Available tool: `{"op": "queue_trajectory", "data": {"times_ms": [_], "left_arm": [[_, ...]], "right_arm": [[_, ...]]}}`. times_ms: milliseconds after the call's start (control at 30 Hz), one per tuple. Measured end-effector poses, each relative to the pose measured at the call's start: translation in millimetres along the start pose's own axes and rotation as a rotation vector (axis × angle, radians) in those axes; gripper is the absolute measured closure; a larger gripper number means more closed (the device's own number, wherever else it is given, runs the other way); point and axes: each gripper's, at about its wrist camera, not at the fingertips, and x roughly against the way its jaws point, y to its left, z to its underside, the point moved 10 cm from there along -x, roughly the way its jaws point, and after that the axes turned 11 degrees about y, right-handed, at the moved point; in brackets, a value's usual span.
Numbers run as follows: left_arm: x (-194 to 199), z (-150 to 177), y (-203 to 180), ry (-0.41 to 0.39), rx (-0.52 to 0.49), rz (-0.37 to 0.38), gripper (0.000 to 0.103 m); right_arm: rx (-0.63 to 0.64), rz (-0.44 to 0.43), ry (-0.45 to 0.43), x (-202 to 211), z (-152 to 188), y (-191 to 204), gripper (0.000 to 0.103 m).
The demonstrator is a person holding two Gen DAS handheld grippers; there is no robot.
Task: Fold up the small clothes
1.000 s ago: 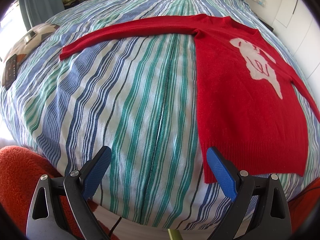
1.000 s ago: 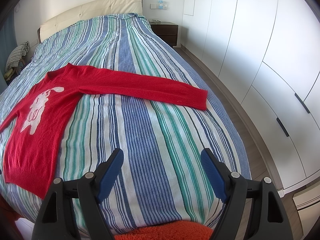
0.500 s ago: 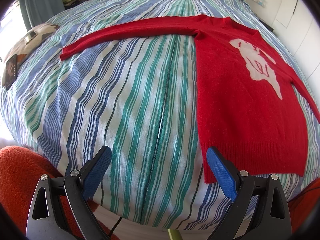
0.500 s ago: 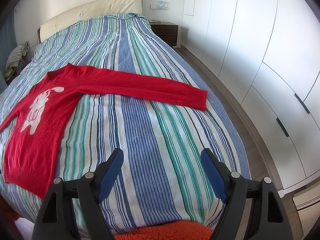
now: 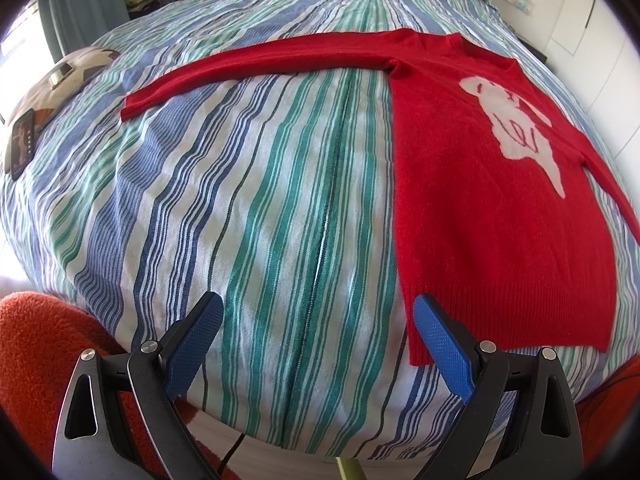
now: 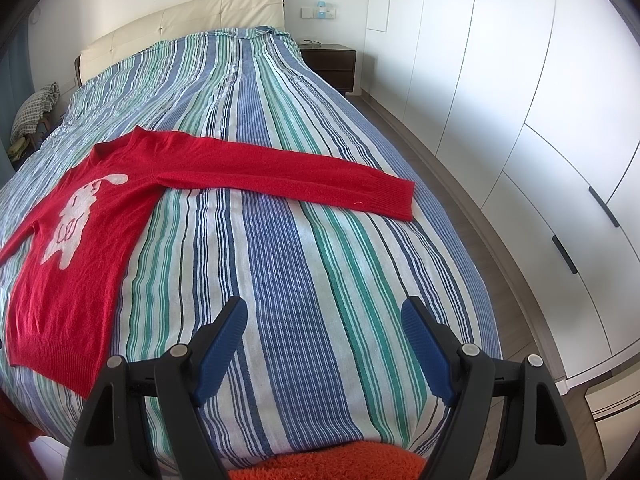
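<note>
Nearest me, I had the left gripper (image 5: pixel 316 320) spread wide with nothing between its blue pads (image 5: pixel 194 344), hanging over the foot of the bed. Its right-hand pad sat just beside the ribbed hem corner of the red sweater (image 5: pixel 496 208), though I could not tell whether it touched. The right gripper (image 6: pixel 324 324) was equally wide apart and empty, above bare striped bedspread (image 6: pixel 280 280), well apart from the garment. An orange fuzzy fabric (image 6: pixel 320 462) showed at the bottom edge of both views.

Beyond that, the sweater lay flat, face up, on the bedspread, its white animal motif (image 6: pixel 76 212) showing and both sleeves stretched out sideways; one cuff (image 6: pixel 396 200) reached toward the wardrobe side. Farther back I saw the cream headboard (image 6: pixel 180 24), a dark nightstand (image 6: pixel 332 64) and white wardrobe doors (image 6: pixel 500 80).
</note>
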Motion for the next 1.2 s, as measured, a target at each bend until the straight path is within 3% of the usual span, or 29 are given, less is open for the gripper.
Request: {"op": "queue_trajectory", "data": {"times_ms": [1200], "left_arm": [[-3.5,3.8,-0.5,0.000,-0.002,-0.004,0.006]], "right_arm": [[-0.003,-0.001,-0.003,0.5,-2.4,-1.7,0.024]]}}
